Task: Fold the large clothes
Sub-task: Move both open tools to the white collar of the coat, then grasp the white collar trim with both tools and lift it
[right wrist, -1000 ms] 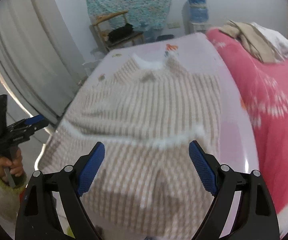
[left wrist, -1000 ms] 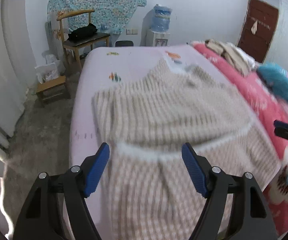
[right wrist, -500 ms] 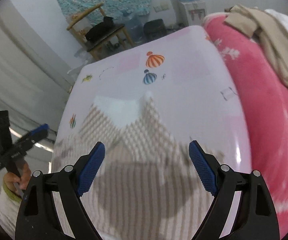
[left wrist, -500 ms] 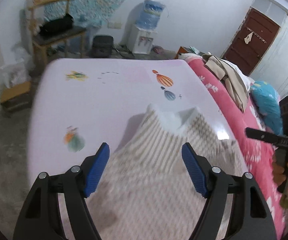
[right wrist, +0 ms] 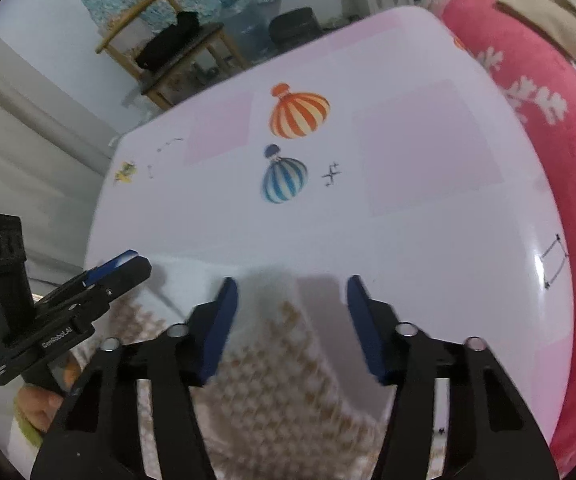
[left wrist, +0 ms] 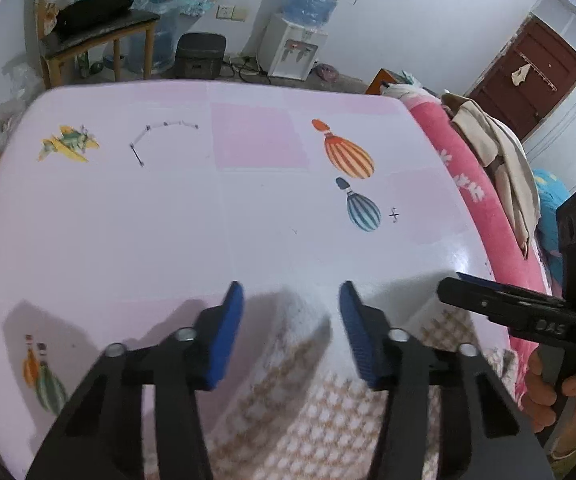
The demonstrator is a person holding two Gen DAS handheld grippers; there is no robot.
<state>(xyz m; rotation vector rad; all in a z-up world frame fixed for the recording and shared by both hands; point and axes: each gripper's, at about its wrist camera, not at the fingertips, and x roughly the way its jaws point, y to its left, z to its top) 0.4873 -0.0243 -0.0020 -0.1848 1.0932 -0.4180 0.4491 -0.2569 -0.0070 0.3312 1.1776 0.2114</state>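
Observation:
A beige-and-white knit sweater (left wrist: 308, 420) lies on the pale pink bed sheet (left wrist: 168, 220), its white collar end towards the far side. My left gripper (left wrist: 290, 288) points down over that end. Its jaws are closing, and a raised white ridge of the knit stands between the blue pads without being pressed. My right gripper (right wrist: 292, 280) hangs over the sweater (right wrist: 280, 380) in the same way, jaws closing, white edge between the pads, gaps on both sides. Each gripper shows in the other's view: the right gripper (left wrist: 488, 300) and the left gripper (right wrist: 120, 268).
A pink flowered blanket (left wrist: 460, 176) runs along the bed's right side with beige clothes (left wrist: 500, 160) piled on it. Beyond the bed stand a wooden chair (left wrist: 100, 32), a water dispenser (left wrist: 296, 40) and a brown door (left wrist: 528, 76). A hand (left wrist: 548, 384) grips the right tool.
Both grippers travelled forward over the sweater from its hem to its collar end and sank a little. Both pairs of jaws have narrowed around the white edge.

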